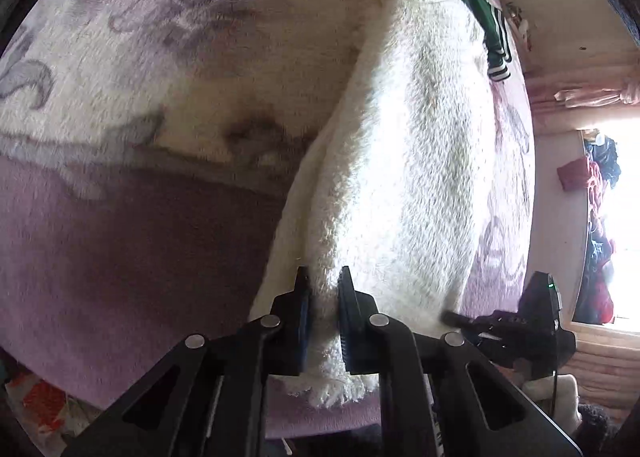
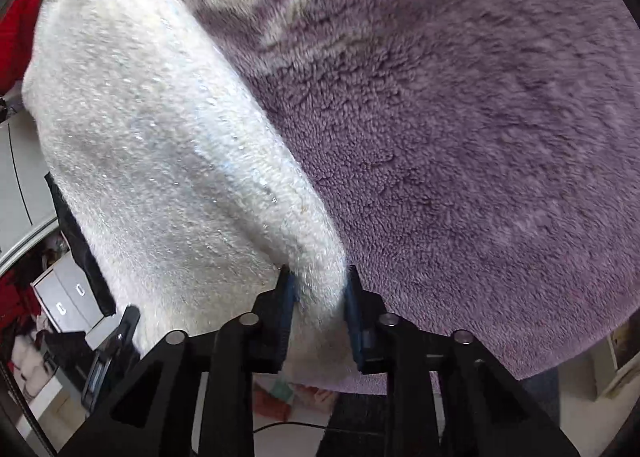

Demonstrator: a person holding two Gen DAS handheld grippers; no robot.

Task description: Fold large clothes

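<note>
A fluffy white garment [image 1: 408, 145] lies stretched out on a purple and cream plush blanket [image 1: 120, 237]. My left gripper [image 1: 323, 277] is shut on a bunched near edge of the garment. In the right wrist view my right gripper [image 2: 318, 273] is shut on another fold of the same white garment [image 2: 160, 129], which has a glittery knit surface. The right gripper [image 1: 516, 321] also shows at the lower right of the left wrist view, beside the garment's edge.
A green garment with white stripes [image 1: 480, 9] lies at the far end of the blanket. Clothes hang by a bright window [image 1: 600, 241] on the right. A red cloth [image 2: 20, 25] and white drawers [image 2: 64, 305] are at the left of the right wrist view.
</note>
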